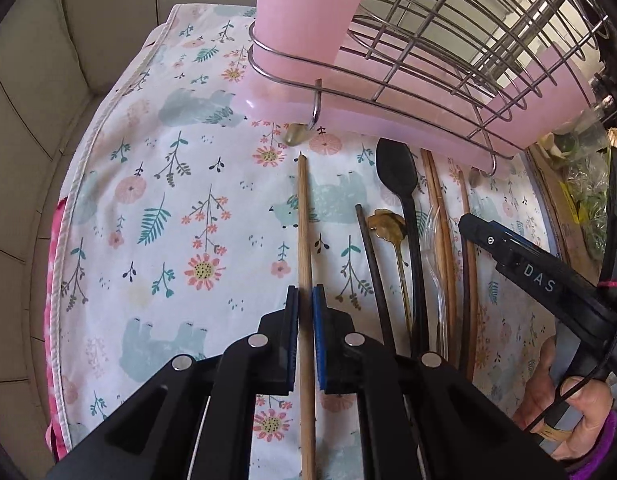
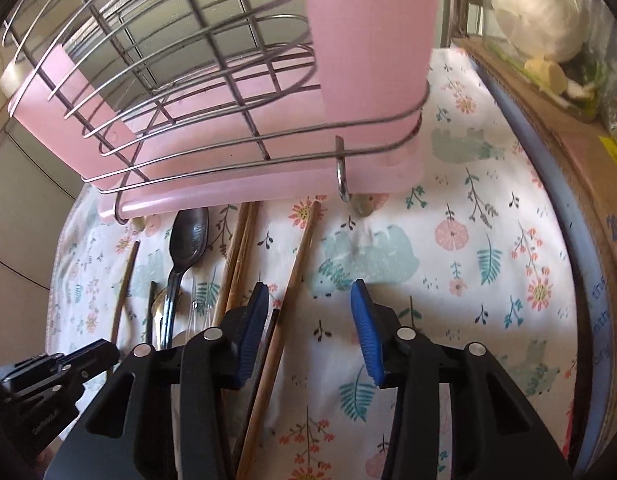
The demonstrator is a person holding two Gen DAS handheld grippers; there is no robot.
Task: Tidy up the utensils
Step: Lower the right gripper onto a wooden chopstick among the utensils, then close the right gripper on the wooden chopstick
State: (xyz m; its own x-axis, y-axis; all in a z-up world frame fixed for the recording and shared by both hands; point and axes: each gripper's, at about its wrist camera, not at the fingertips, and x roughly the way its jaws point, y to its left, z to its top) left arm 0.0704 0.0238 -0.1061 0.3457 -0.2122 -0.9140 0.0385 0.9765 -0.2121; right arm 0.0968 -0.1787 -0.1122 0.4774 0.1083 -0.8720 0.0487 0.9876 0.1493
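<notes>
My left gripper (image 1: 306,296) is shut on a light wooden chopstick (image 1: 303,208) that lies lengthwise on the floral cloth (image 1: 168,200). To its right lie a dark chopstick (image 1: 372,264), a gold spoon (image 1: 386,222), a black spoon (image 1: 398,172), a clear plastic fork (image 1: 434,240) and brown chopsticks (image 1: 440,208). My right gripper (image 2: 308,292) hovers over these with its jaws apart. A brown chopstick (image 2: 298,264) passes between them close to the left pad (image 2: 256,312), with the pads not pressing on it. The wire rack (image 2: 168,60) on its pink tray (image 2: 228,192) stands just beyond the utensils.
A cardboard box (image 2: 568,160) holding bagged greens (image 2: 548,68) borders the cloth on the right. Grey cushions (image 1: 36,80) curve round its left side. A hand (image 1: 580,412) holds the right gripper's handle. Bare cloth (image 2: 468,260) lies to the right of the utensils.
</notes>
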